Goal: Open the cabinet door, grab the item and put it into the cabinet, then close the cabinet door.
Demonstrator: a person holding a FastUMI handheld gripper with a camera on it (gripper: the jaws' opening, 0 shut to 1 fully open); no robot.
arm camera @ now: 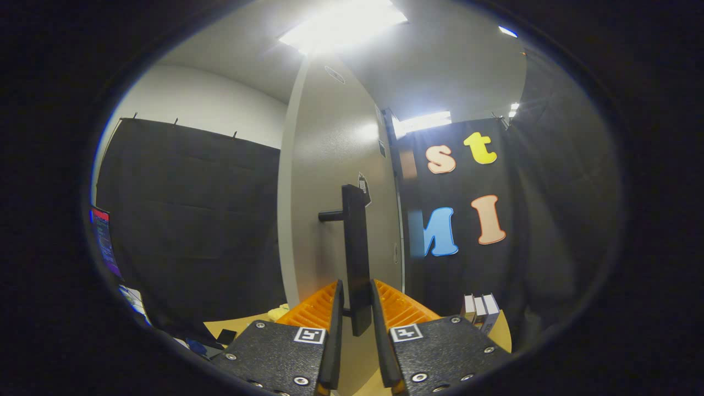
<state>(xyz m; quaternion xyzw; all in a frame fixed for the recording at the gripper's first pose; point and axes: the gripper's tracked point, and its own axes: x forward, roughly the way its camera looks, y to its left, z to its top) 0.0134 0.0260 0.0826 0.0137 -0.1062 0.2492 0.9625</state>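
Gripper (356, 308) fingers narrowed around the black bar handle (356, 247) of the pale cabinet door (335, 181), pressing its lower end.

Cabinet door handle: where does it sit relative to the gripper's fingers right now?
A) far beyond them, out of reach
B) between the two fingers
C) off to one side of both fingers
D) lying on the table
B: the dark vertical handle on the cabinet door stands in the narrow gap between the gripper fingers, which flank its lower end closely.
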